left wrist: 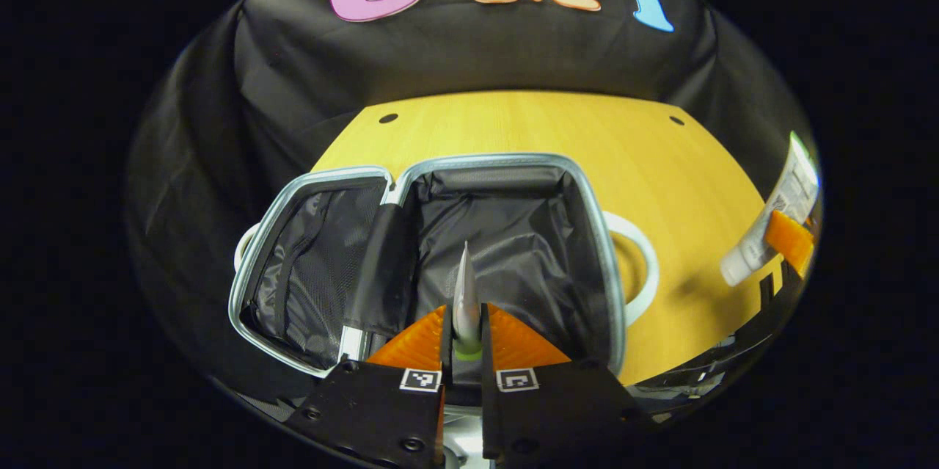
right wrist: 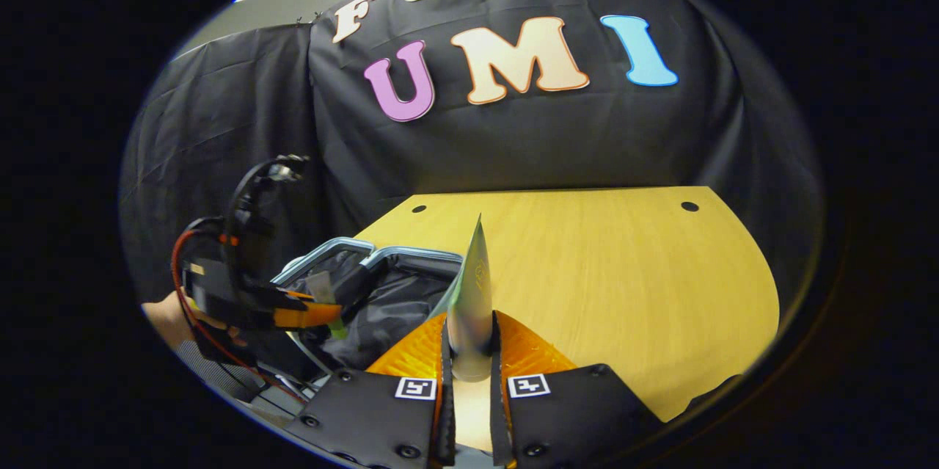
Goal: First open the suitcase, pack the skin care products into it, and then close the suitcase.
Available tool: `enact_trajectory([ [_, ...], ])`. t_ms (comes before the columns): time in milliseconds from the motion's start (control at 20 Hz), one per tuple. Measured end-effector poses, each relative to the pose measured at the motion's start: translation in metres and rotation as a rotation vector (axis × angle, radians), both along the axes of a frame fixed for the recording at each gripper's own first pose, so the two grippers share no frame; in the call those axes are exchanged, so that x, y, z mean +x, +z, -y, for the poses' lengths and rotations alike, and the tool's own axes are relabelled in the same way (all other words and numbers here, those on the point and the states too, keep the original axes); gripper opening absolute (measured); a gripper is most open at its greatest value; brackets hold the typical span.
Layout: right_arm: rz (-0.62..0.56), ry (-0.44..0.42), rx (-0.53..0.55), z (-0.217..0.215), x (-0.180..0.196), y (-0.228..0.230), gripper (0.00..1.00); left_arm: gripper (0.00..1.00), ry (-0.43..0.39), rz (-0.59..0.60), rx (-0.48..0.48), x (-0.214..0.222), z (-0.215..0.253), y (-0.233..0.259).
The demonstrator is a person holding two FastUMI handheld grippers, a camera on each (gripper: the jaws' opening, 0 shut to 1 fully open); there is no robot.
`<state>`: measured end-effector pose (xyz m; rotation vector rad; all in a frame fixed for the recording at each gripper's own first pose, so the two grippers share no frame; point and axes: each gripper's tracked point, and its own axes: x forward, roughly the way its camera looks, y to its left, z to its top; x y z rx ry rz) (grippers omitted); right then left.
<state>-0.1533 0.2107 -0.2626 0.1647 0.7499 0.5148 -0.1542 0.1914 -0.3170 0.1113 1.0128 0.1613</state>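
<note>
The suitcase (left wrist: 506,158) lies open on the wooden table, showing two black-lined halves inside a silver rim. My left gripper (left wrist: 466,333) is shut on a silvery tube with a green cap (left wrist: 465,285), held edge-on above the right half. In the right gripper view, my right gripper (right wrist: 469,351) is shut on a pale tube (right wrist: 471,293) over the table, to the right of the suitcase (right wrist: 411,252). That view also has the left gripper (right wrist: 331,316) with its tube (right wrist: 321,287) over the case. The right gripper (left wrist: 791,240) and its tube (left wrist: 779,205) sit at the far right of the left gripper view.
A white handle (left wrist: 645,271) sticks out of the suitcase's right side. The yellow wooden table (right wrist: 623,285) stretches bare to the right and behind the case. A hand (right wrist: 165,318) holds the left gripper, with red and black cables (right wrist: 180,263) looping off it.
</note>
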Motion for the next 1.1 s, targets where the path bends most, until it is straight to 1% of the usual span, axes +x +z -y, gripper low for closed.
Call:
enact_trajectory([
  [150,-0.029,0.032,0.033,-0.027,-0.008,0.004,0.21,0.13,0.004,-0.064,-0.024,-0.003,-0.003,-0.021],
  [250,-0.054,0.055,0.043,-0.042,-0.015,0.003,0.21,0.13,0.009,-0.085,-0.021,-0.003,-0.007,-0.032],
  [300,-0.066,0.068,0.049,-0.05,-0.019,0.001,0.18,0.13,0.007,-0.094,-0.023,-0.002,-0.006,-0.035],
  [350,-0.08,0.079,0.054,-0.056,-0.022,0.001,0.21,0.13,0.003,-0.093,-0.018,-0.001,-0.007,-0.036],
  [400,-0.095,0.091,0.062,-0.062,-0.027,0.0,0.21,0.13,-0.002,-0.104,-0.022,-0.001,-0.008,-0.041],
  [450,-0.107,0.099,0.07,-0.067,-0.03,0.0,0.18,0.13,-0.004,-0.109,-0.026,0.0,-0.008,-0.044],
  [500,-0.119,0.108,0.074,-0.073,-0.034,-0.001,0.21,0.13,0.001,-0.118,-0.033,-0.001,-0.008,-0.049],
  [600,-0.138,0.127,0.074,-0.079,-0.04,-0.004,0.21,0.13,0.016,-0.117,-0.041,-0.001,-0.011,-0.054],
  [650,-0.148,0.136,0.074,-0.084,-0.043,-0.007,0.21,0.14,0.019,-0.098,-0.051,0.001,-0.011,-0.052],
  [700,-0.157,0.143,0.077,-0.088,-0.043,-0.009,0.21,0.19,0.017,-0.071,-0.071,0.003,-0.008,-0.049],
  [750,-0.168,0.147,0.079,-0.093,-0.043,-0.011,0.21,0.29,0.016,-0.036,-0.09,0.007,-0.005,-0.041],
  [800,-0.179,0.15,0.08,-0.098,-0.044,-0.016,0.21,0.46,0.013,-0.002,-0.095,0.01,-0.006,-0.03],
  [900,-0.206,0.149,0.078,-0.108,-0.044,-0.025,0.21,0.78,0.012,0.088,-0.067,0.018,-0.017,-0.005],
  [1100,-0.285,0.162,0.074,-0.132,-0.055,-0.052,0.21,0.79,0.054,0.208,-0.061,0.029,-0.045,0.042],
])
